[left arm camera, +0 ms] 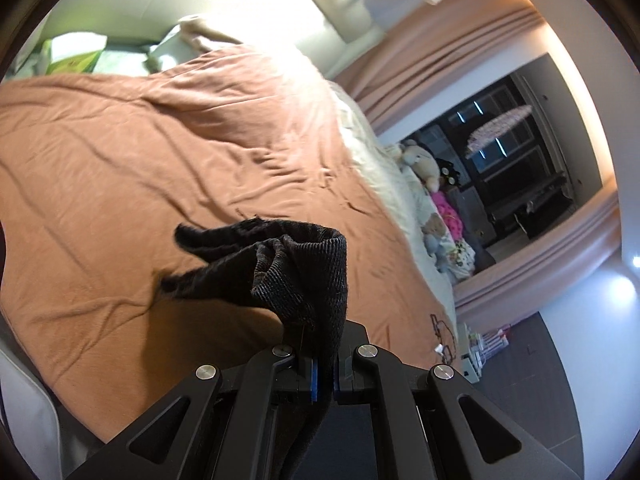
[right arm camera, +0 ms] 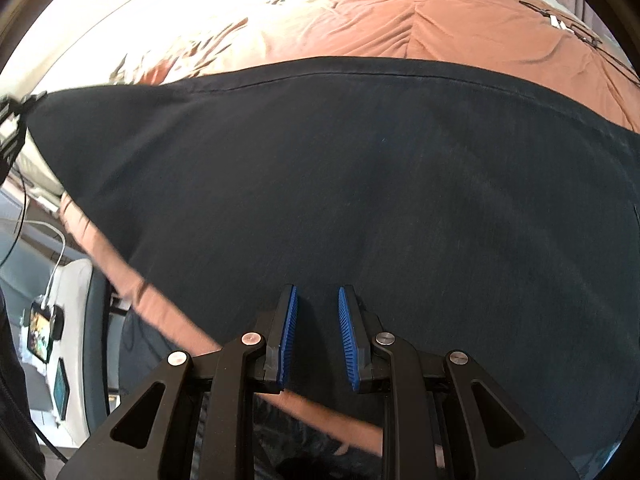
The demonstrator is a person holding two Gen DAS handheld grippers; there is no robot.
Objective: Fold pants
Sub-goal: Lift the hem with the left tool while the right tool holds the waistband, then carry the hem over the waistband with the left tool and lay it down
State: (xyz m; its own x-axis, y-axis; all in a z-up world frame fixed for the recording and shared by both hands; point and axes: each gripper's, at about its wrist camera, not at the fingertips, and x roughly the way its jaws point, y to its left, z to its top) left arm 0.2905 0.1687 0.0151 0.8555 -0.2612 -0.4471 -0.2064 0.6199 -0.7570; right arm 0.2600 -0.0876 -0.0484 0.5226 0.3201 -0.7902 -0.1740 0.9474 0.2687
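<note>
Black woven pants [right arm camera: 360,184] hang stretched over the rust-orange bed cover [left arm camera: 160,140], one bunched end clenched in our left tongs [left arm camera: 325,376] while our right tongs [right arm camera: 318,332] gape empty above, so the thin pinch may slip.

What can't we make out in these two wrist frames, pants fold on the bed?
- Left wrist view: the left gripper pinches a bunched corner of the pants; the rest runs out of frame.
- Right wrist view: whether the right gripper touches the cloth between its parted pads; pants' right end cut by the edge.
- Phone: too small.
</note>
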